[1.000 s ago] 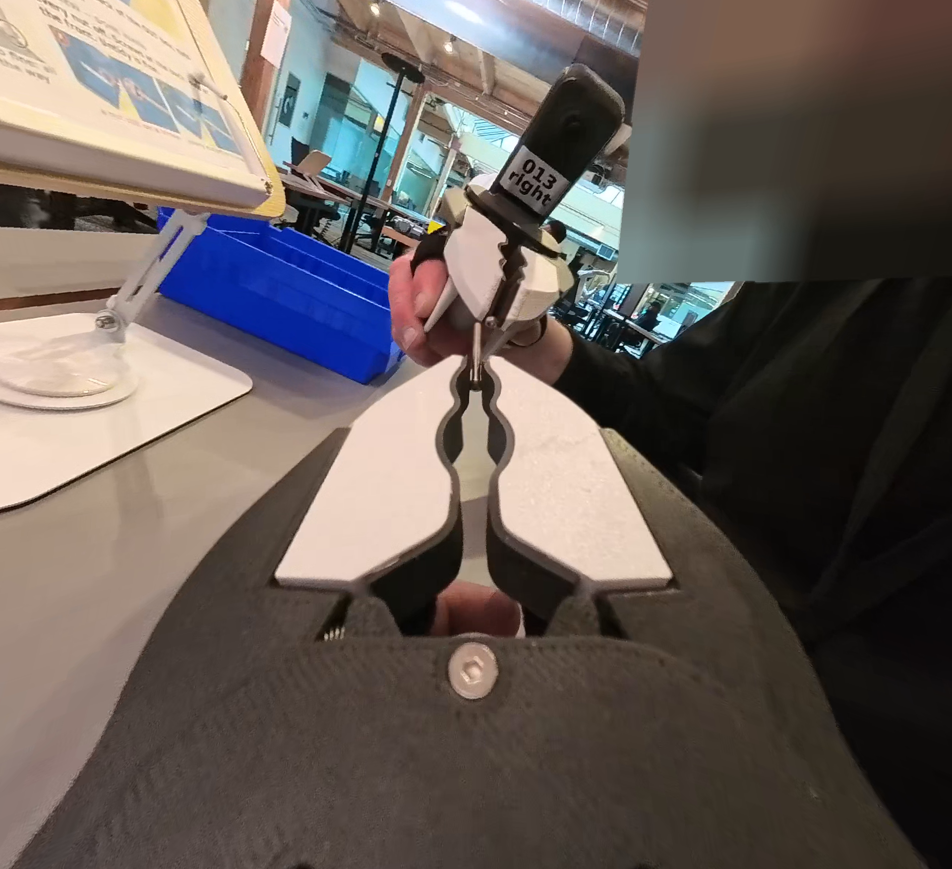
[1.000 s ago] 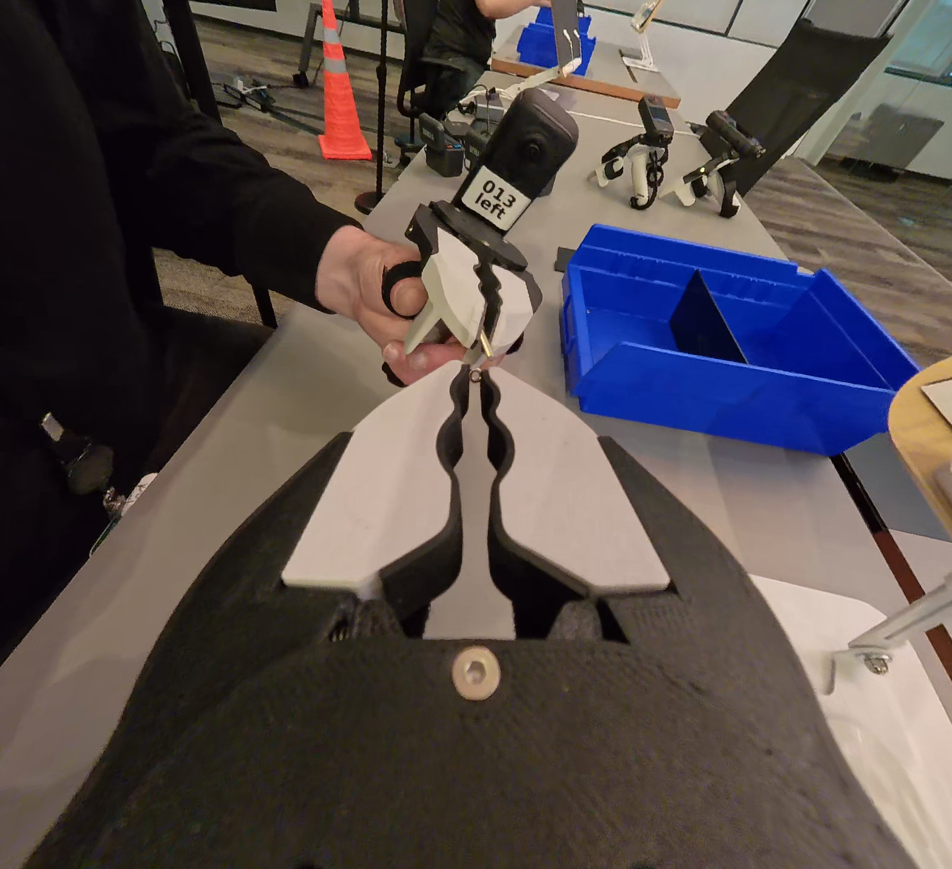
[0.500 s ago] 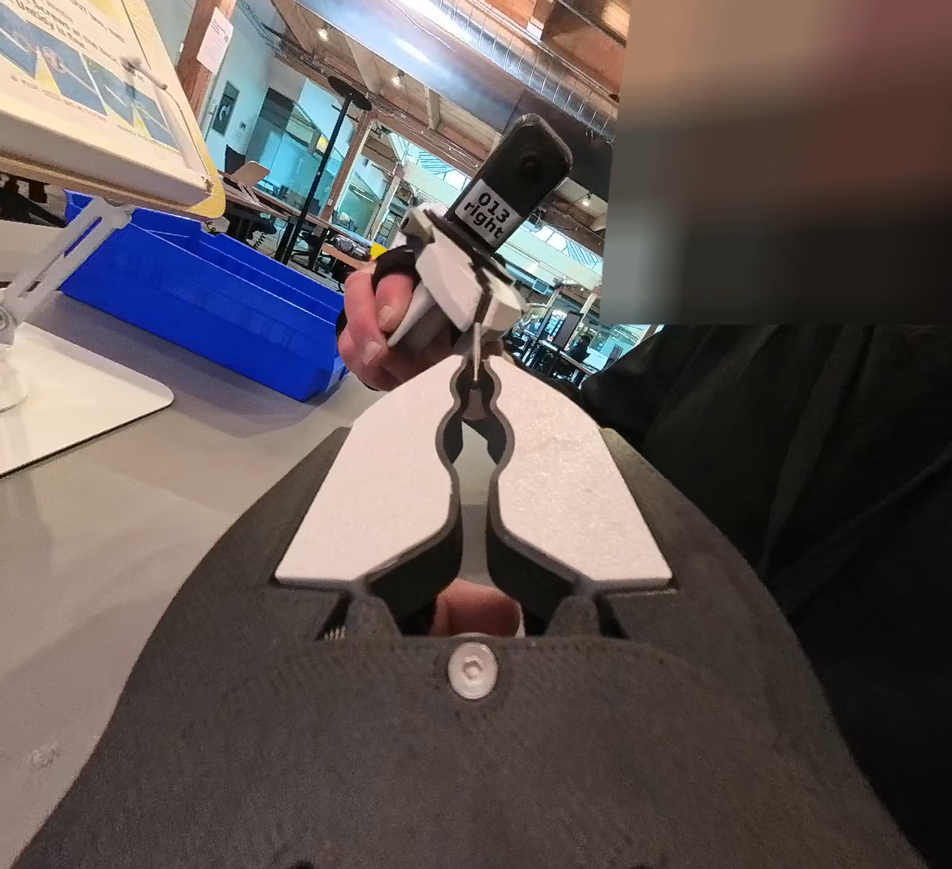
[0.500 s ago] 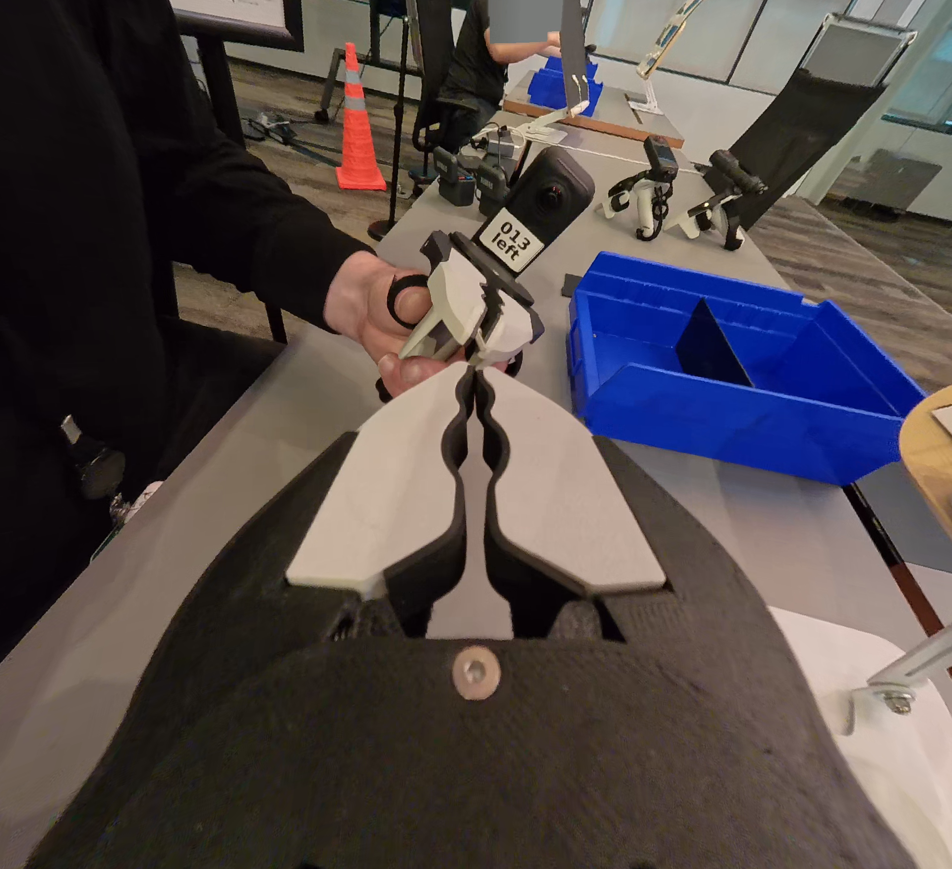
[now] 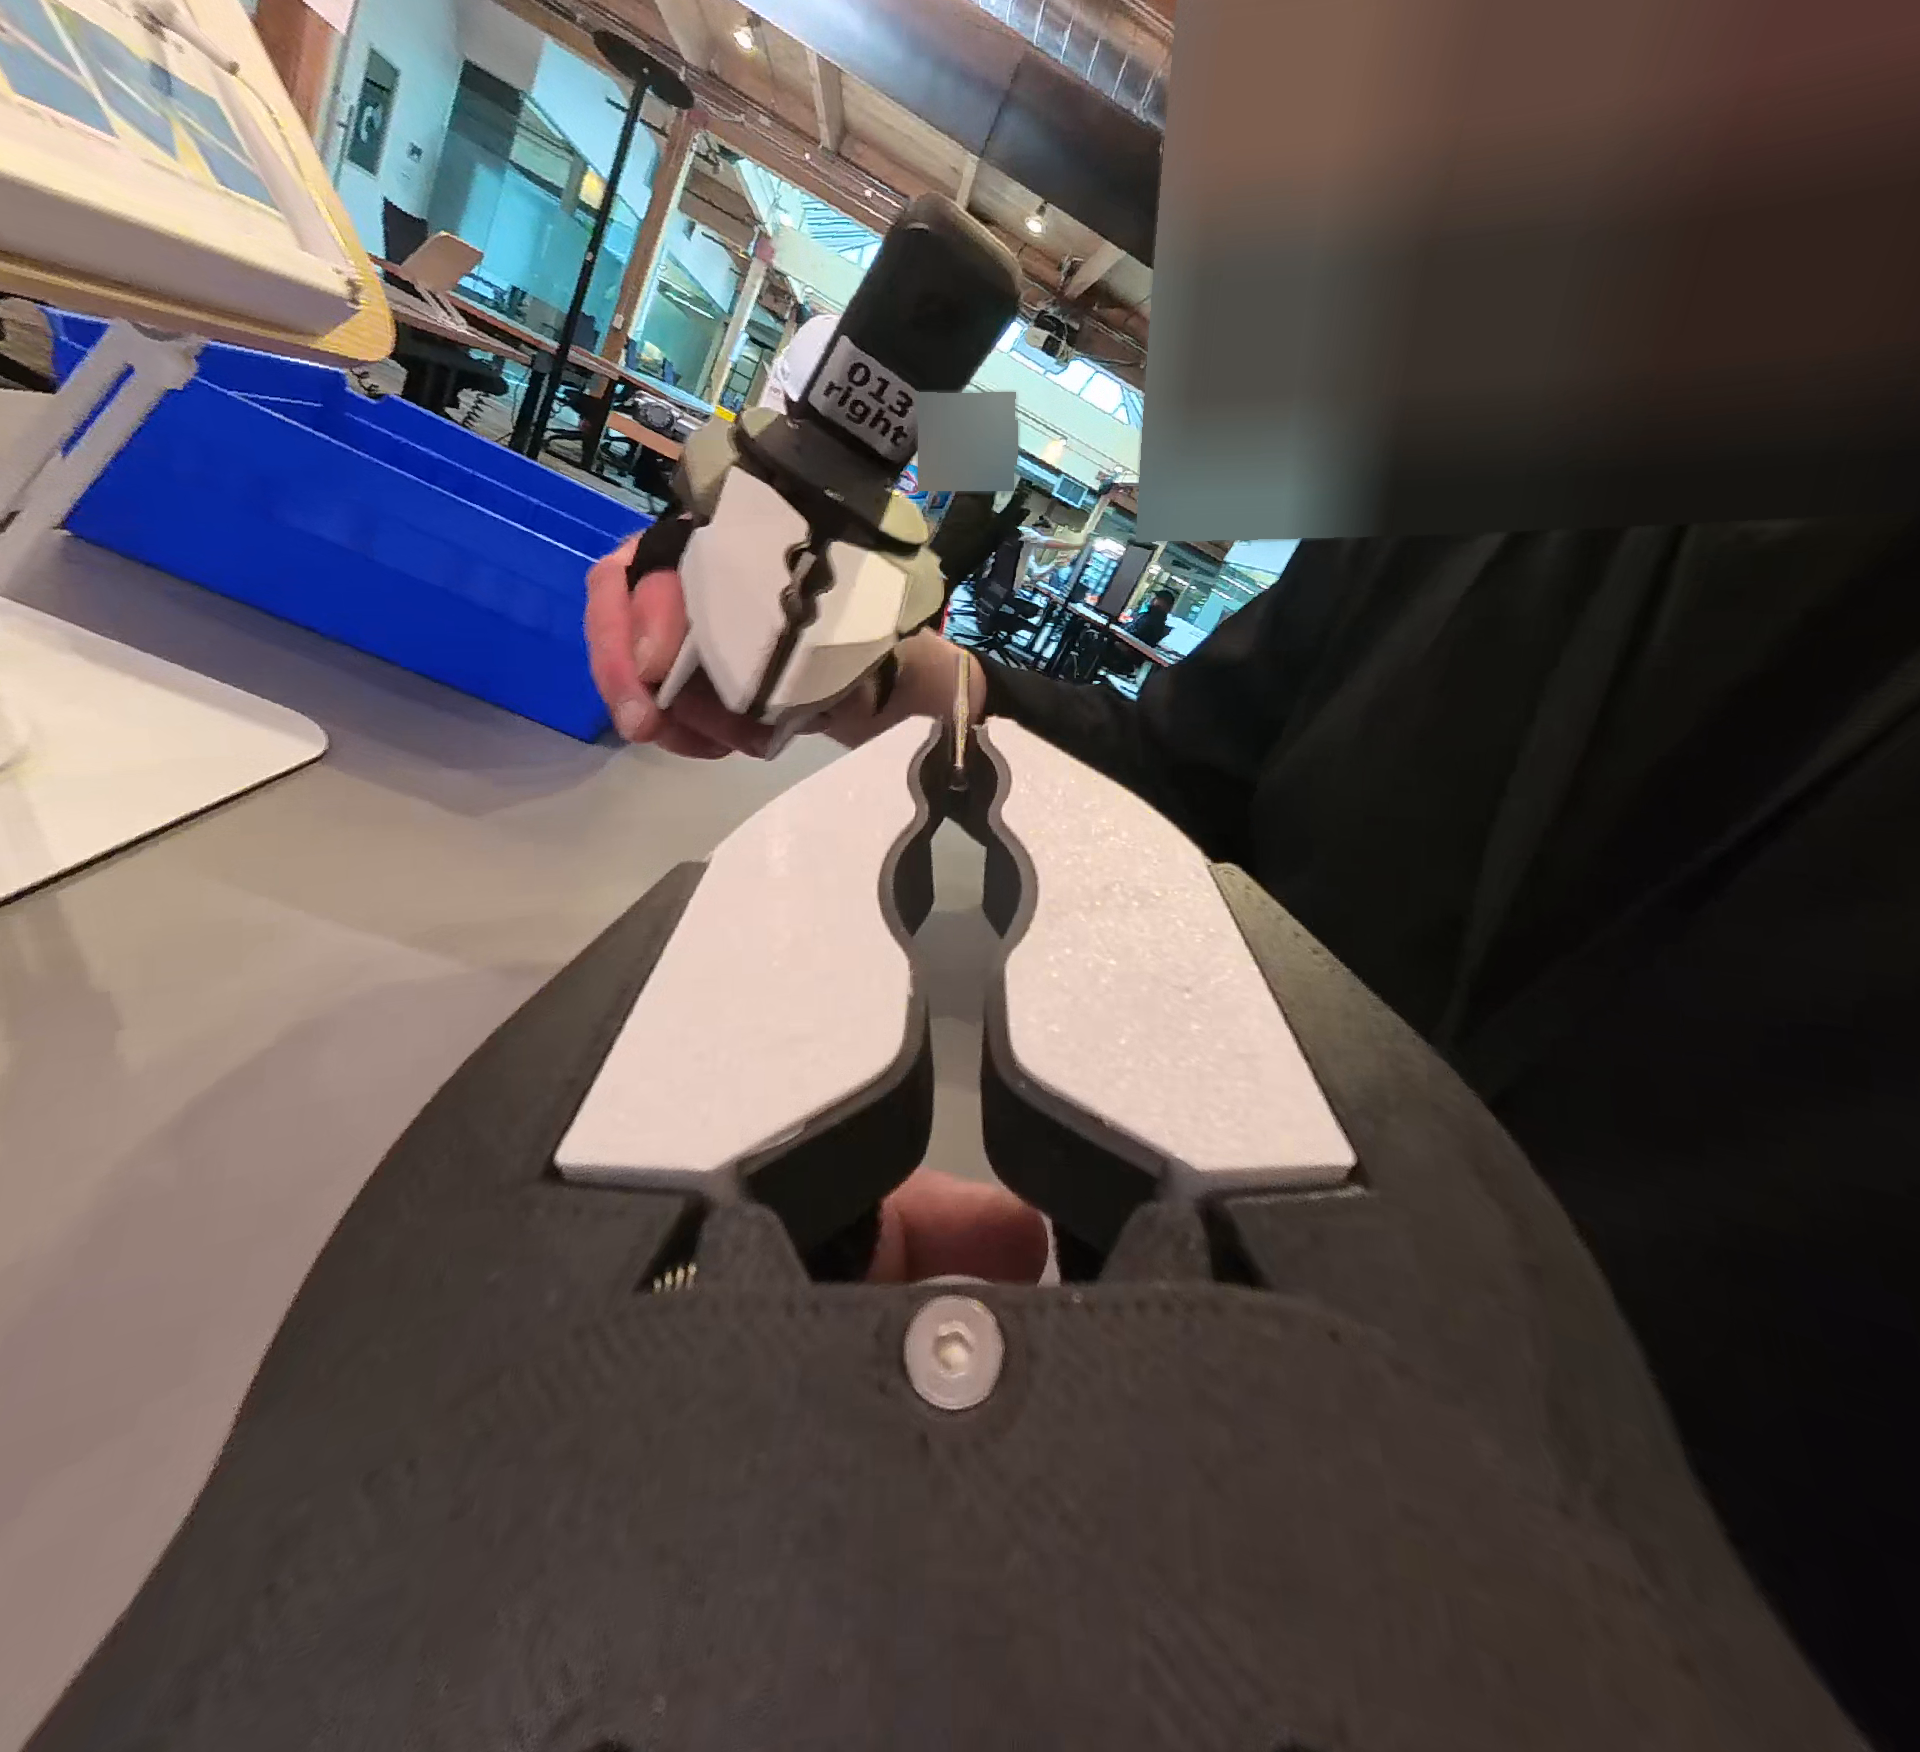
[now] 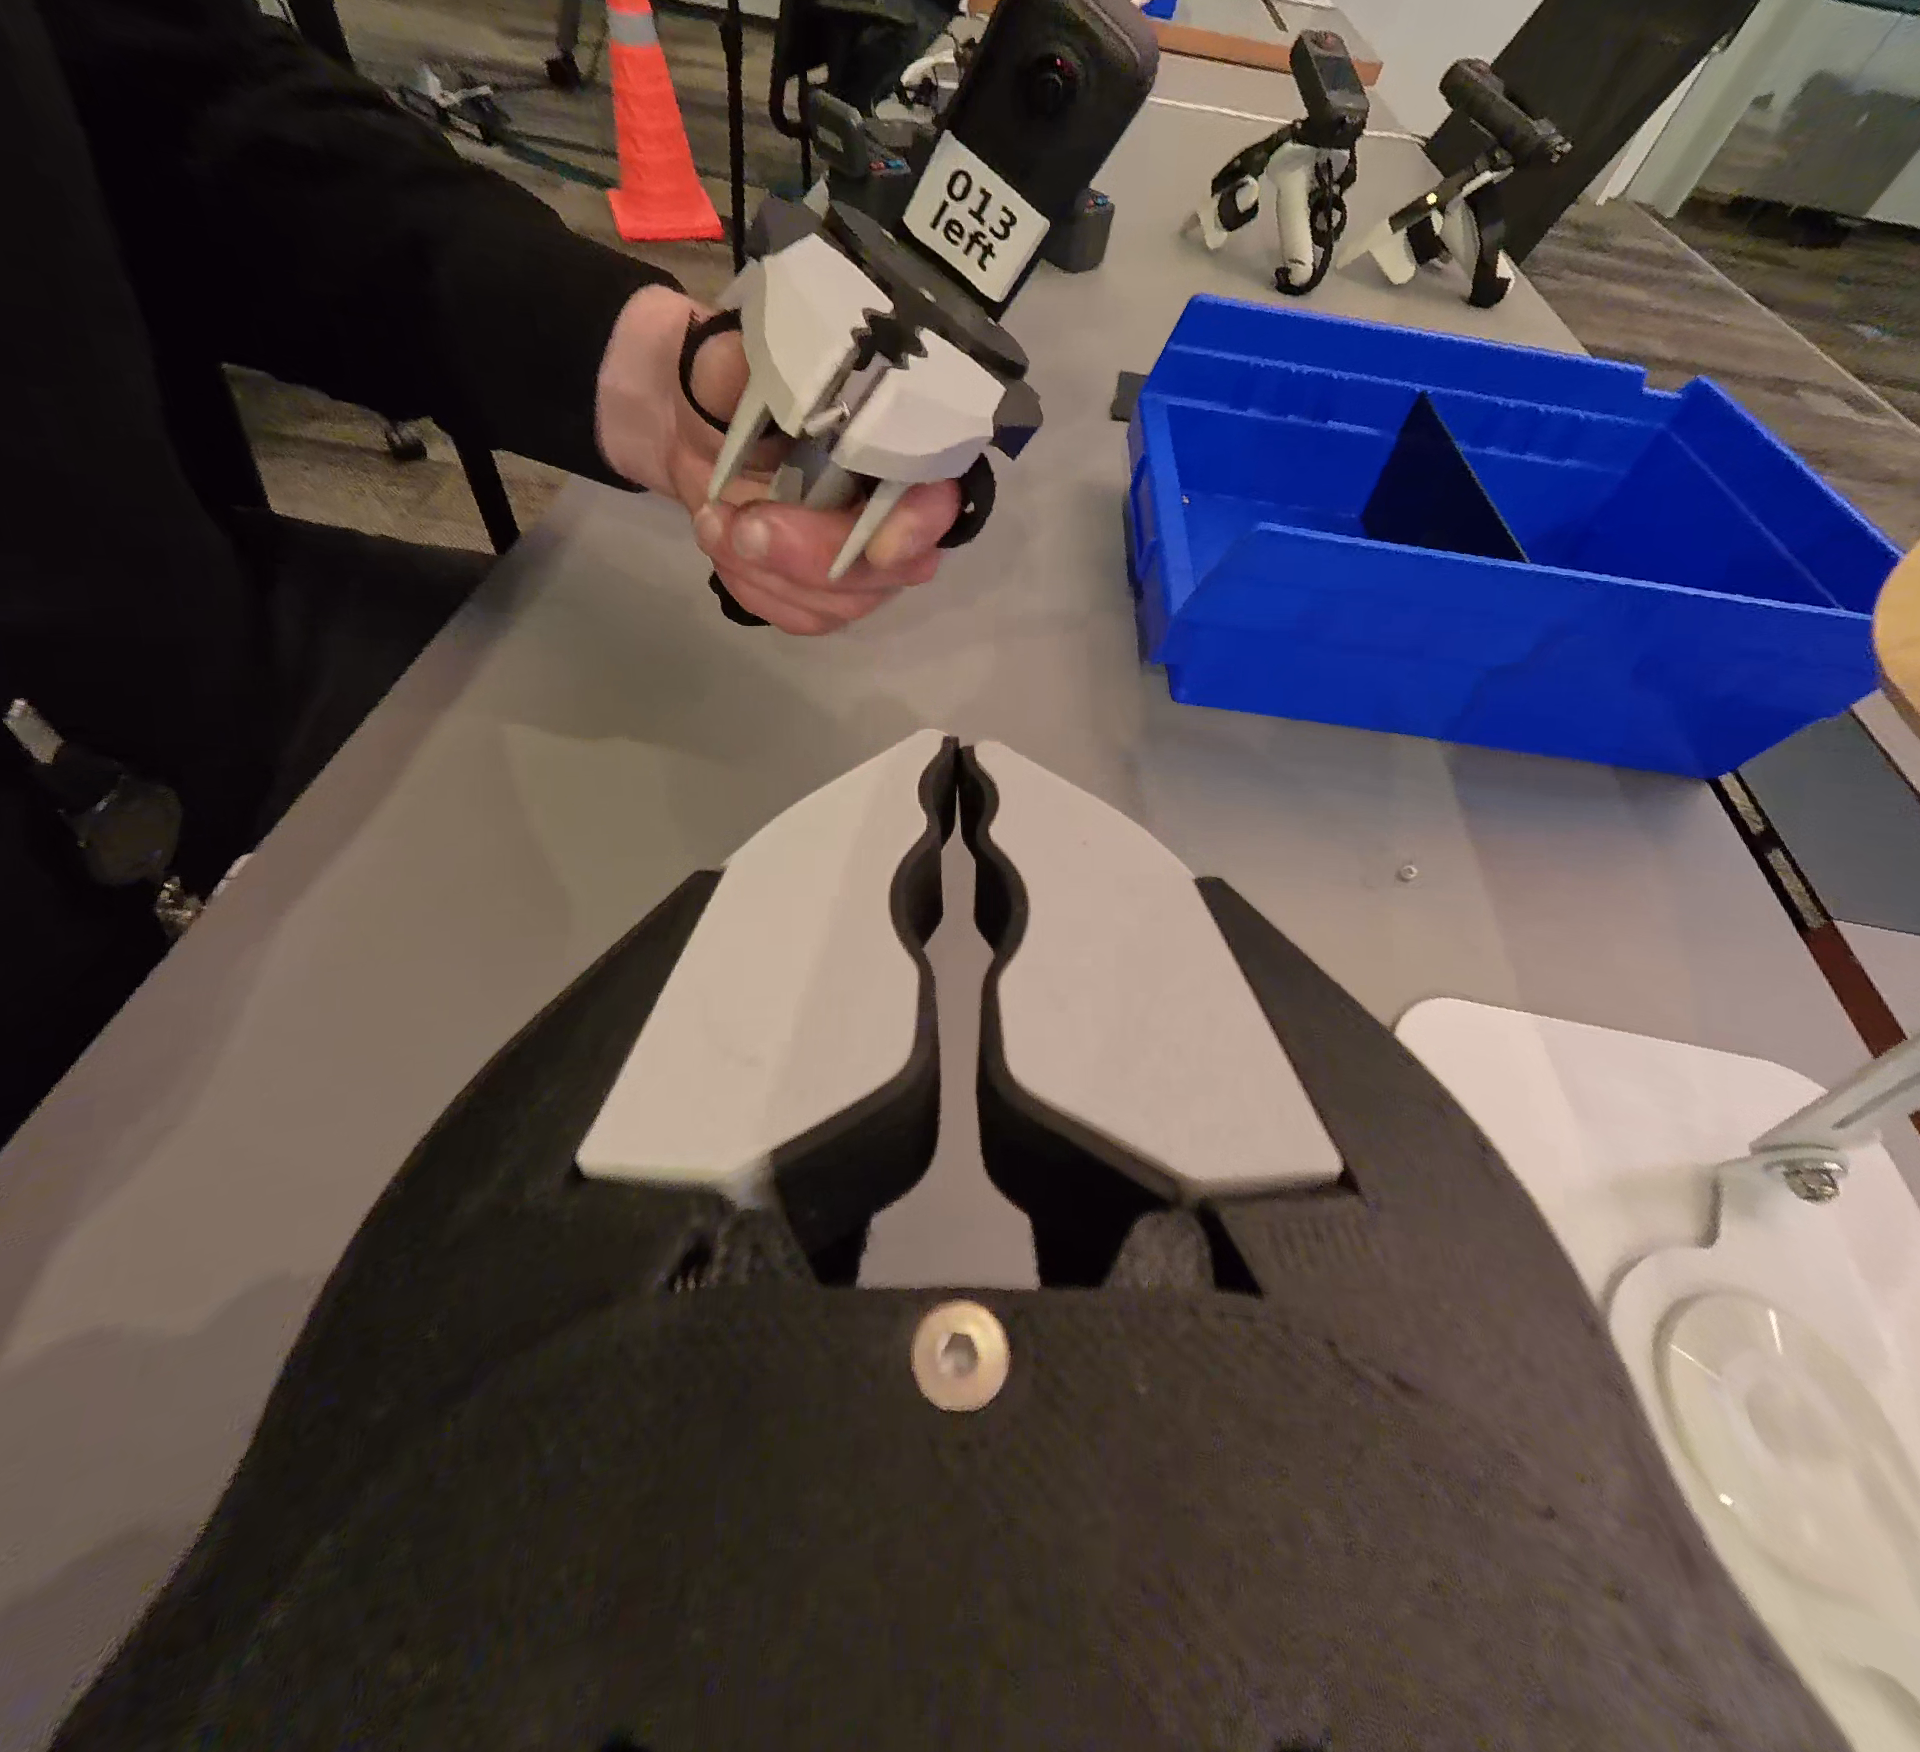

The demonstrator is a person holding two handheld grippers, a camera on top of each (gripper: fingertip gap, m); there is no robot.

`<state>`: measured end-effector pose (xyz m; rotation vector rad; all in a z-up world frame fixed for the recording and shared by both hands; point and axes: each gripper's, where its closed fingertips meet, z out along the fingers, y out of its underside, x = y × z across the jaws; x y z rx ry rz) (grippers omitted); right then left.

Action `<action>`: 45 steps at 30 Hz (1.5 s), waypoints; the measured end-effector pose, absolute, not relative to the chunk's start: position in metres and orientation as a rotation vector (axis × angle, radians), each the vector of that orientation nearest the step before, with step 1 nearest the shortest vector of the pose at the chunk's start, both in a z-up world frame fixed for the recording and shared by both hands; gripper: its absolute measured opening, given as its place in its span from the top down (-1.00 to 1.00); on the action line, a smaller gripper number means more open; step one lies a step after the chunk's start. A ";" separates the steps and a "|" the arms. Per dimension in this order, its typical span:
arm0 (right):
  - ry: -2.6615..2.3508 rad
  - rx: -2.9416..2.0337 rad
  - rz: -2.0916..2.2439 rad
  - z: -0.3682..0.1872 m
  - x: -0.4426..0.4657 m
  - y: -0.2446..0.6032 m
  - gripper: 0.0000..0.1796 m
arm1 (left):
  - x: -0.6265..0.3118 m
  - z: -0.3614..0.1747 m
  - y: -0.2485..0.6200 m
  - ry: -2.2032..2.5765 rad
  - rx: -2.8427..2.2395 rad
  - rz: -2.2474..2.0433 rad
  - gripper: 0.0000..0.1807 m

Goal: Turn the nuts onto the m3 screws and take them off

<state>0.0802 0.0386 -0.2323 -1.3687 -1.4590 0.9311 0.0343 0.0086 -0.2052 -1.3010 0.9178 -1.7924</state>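
My left gripper (image 5: 961, 748) is shut on a thin metal m3 screw (image 5: 964, 700) that sticks up from its fingertips. It also shows in the right wrist view (image 6: 847, 414), held up in a hand over the grey table (image 6: 623, 684). My right gripper (image 6: 956, 752) is shut, and I see nothing between its tips. It is apart from the screw, lower and to the left in the left wrist view (image 5: 792, 622). A small nut (image 6: 1408, 871) lies on the table to the right of my right gripper.
A blue bin (image 6: 1455, 642) with a dark divider stands on the table at the right. A white stand base (image 6: 1621, 1110) with a clear dish is at the near right. Its tilted board (image 5: 156, 144) hangs over the bin. Spare grippers (image 6: 1299, 175) stand at the far end. Tip to tip, the grippers are about 7 cm apart.
The two grippers were tip to tip at the screw. Now my right gripper has drawn back from it and sits apart. The screw stays in my left gripper.
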 end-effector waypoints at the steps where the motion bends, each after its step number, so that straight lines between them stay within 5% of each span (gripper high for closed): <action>1: -1.463 -1.375 0.915 -0.234 0.080 0.041 1.00 | 0.034 -0.205 0.007 0.926 -1.298 -1.797 0.97; 19: -1.611 -1.468 0.621 -0.278 0.043 0.075 0.66 | 0.016 -0.192 0.010 0.906 -1.276 -1.757 0.97; 30: -1.568 -1.552 0.702 -0.294 -0.015 0.132 0.15 | -0.021 -0.186 0.011 0.829 -1.313 -1.655 0.97; 40: -1.445 -1.698 0.624 -0.312 -0.046 0.184 0.24 | -0.046 -0.175 0.009 0.795 -1.283 -1.621 0.97; 45: -1.447 -1.807 0.602 -0.332 -0.047 0.203 -0.15 | -0.050 -0.168 0.007 0.806 -1.248 -1.638 0.97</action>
